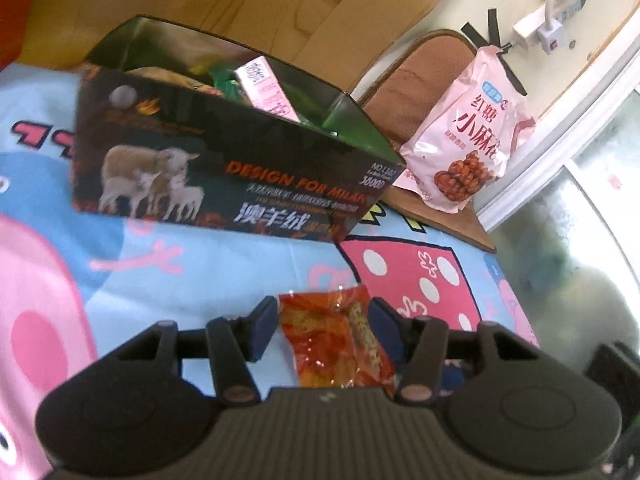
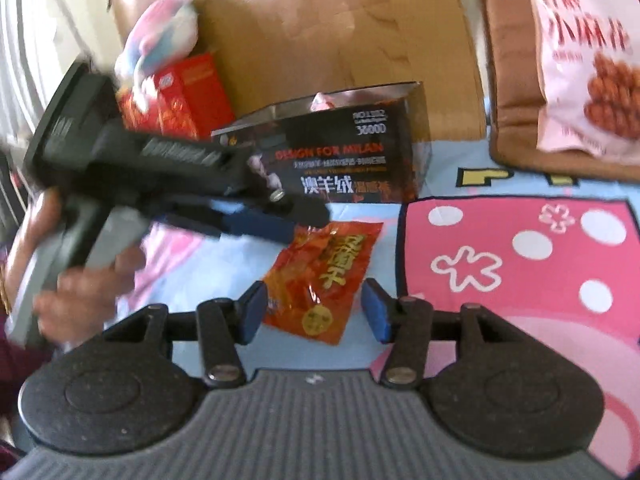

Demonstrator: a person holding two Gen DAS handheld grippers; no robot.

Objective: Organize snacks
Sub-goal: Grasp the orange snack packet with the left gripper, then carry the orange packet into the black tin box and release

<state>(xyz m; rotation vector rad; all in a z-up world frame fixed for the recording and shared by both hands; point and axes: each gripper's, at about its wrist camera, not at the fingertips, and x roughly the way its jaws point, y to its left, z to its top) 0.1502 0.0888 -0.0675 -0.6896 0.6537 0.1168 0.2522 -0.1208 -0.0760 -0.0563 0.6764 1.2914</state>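
A: Snack packet [image 1: 336,340] — position and material?

B: Flat pouch of crinkled, glossy orange-red film with yellow print. It lies on the cartoon-print cloth [image 1: 208,264], a soft blue and pink fabric, in front of the open box [image 1: 224,168].

A: Left gripper [image 1: 324,320] condition?

B: Jaws part open. The packet sits between the blue rubber pads [image 1: 264,320]. The left pad meets the film edge; the right pad's contact cannot be confirmed. The packet rests on the cloth, not lifted. In the right wrist view, the same tool comes in from the left, held by a hand [image 2: 80,280], its blue finger reaching the far end of the packet.

A: Right gripper [image 2: 314,314] condition?

B: Jaws part open, straddling the near end of the same packet [image 2: 320,276]. A visible gap separates the right pad from the film, and the left pad lies just beside the edge. No grip.

A: Container details?

B: Rectangular printed cardboard, dark, with a sheep picture and reflective inner walls. It holds several packs, including a pink carton [image 1: 266,88] standing tilted.

A: Surroundings?

B: A pink pouch of fried twists [image 1: 468,132] leans on a brown woven cushion [image 1: 416,80] at far right. A red box [image 2: 188,96] and corrugated cardboard [image 2: 320,28] stand beyond.
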